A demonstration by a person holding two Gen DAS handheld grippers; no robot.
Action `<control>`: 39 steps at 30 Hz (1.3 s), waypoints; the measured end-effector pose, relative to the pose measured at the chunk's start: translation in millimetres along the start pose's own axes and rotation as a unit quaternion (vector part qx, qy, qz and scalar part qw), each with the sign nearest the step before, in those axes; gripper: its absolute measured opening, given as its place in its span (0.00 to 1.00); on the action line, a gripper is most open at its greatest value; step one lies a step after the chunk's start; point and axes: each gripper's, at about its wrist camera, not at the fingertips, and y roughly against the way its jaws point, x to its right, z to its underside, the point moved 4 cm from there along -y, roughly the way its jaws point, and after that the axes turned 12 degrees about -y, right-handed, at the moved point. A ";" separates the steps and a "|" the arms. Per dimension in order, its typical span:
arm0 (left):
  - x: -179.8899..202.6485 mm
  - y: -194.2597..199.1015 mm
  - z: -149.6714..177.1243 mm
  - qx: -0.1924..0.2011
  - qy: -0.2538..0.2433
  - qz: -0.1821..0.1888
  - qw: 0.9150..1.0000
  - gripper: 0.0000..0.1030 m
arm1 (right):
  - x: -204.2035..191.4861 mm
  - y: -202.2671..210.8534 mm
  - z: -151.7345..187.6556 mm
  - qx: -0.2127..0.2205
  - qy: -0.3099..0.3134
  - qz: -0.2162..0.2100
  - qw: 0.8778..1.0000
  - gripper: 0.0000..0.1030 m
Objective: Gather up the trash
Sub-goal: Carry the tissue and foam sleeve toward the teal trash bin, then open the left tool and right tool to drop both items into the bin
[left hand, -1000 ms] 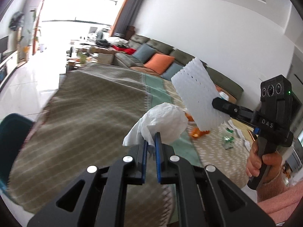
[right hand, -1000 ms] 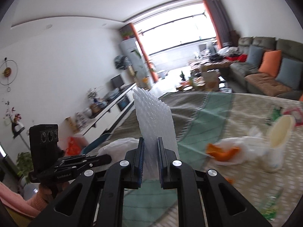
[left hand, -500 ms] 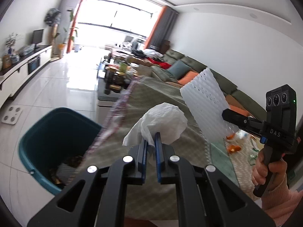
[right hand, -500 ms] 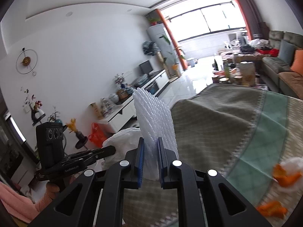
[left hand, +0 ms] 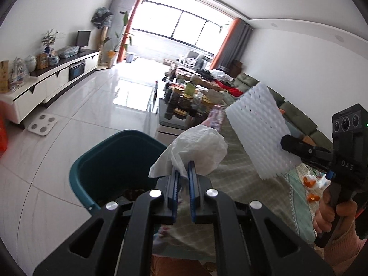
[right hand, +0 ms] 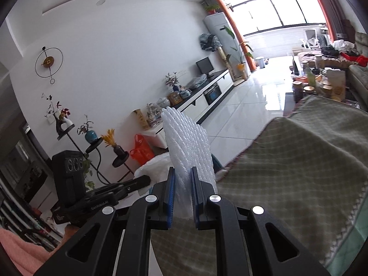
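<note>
My left gripper (left hand: 182,169) is shut on a crumpled white tissue (left hand: 197,146) and holds it in the air beside the rim of a dark teal trash bin (left hand: 110,161) on the floor. The bin holds some brown waste at its bottom. My right gripper (right hand: 182,174) is shut on a white foam net sleeve (right hand: 187,142), held upright over the table edge. The sleeve also shows in the left wrist view (left hand: 257,128), to the right of the tissue. The tissue also shows in the right wrist view (right hand: 154,169), behind the sleeve.
A table with a green-beige checked cloth (right hand: 299,161) lies to the right, with orange peel scraps (left hand: 309,179) on it. A cluttered low table (left hand: 188,99), a green sofa (left hand: 296,115), a white TV cabinet (left hand: 46,80) and a white scale (left hand: 42,124) stand around the tiled floor.
Both grippers have swung left, off the table toward the floor. The teal bin has come into fuller view under the tissue. Both grips are unchanged.
</note>
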 end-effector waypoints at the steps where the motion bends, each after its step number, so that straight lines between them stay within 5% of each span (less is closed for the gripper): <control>1: -4.6 -0.2 0.7 -0.001 0.004 -0.005 1.000 0.09 | -2.1 -5.0 -1.5 -0.001 0.001 -0.002 1.000 0.13; 19: -57.4 -25.1 25.7 -0.049 0.057 -0.064 0.995 0.09 | -18.3 -89.3 -7.1 -0.044 0.002 -0.008 0.999 0.13; 32: -61.9 -49.2 33.9 -0.081 0.068 -0.069 0.992 0.10 | 6.6 -143.2 11.3 -0.141 -0.028 0.057 0.988 0.18; 35: -65.2 -55.0 35.7 -0.088 0.080 -0.066 0.991 0.26 | 6.1 -141.0 11.2 -0.140 -0.028 0.062 0.988 0.27; 39: -64.6 -57.1 40.4 -0.090 0.090 -0.061 0.990 0.32 | 7.5 -138.3 12.2 -0.136 -0.032 0.068 0.988 0.33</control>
